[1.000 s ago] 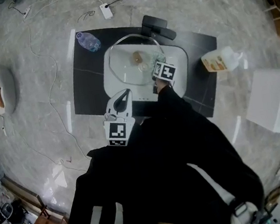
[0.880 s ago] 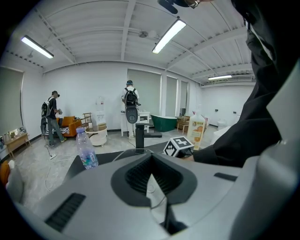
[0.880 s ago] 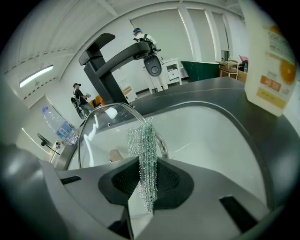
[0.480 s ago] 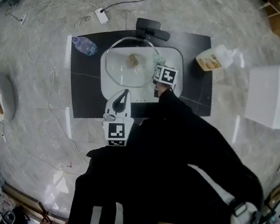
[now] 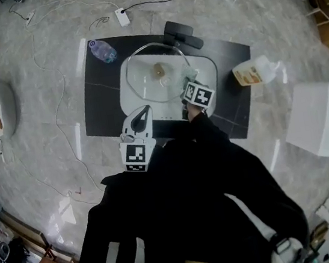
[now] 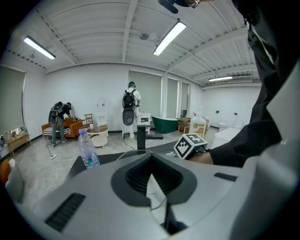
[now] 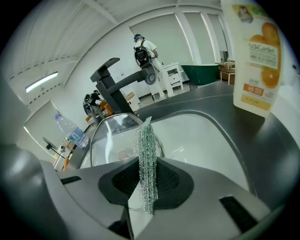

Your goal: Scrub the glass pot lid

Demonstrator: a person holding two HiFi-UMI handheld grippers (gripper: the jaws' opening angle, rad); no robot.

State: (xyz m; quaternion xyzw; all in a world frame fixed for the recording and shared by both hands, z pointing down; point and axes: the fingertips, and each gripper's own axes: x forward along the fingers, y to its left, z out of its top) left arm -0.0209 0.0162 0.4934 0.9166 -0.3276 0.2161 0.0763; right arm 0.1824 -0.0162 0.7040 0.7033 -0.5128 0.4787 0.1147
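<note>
Glass with a metal rim, the pot lid (image 5: 155, 74) sits in the white basin (image 5: 207, 67) on the dark counter in the head view, its knob near the middle. The right gripper (image 5: 188, 84) reaches in over the basin's right side, so the lid lies just ahead and to the left of its tips. The left gripper (image 5: 144, 110) hangs back at the basin's near edge, pointing toward the lid and clearly farther from the glass. The right arm is extended forward and the left is drawn in close to the body.

In the left gripper view, the left gripper (image 6: 151, 180) has its jaws drawn together with nothing caught between them. It is raised and looks level across the counter.

In the right gripper view, the right gripper (image 7: 148, 176) is clamped on a silvery-green mesh scrubber (image 7: 146, 150) that stands upright out of the jaws. The lid (image 7: 112, 136) is close ahead and left, seemingly tilted up from the basin floor. A short push forward and left would likely bring the mesh onto the glass.
</note>
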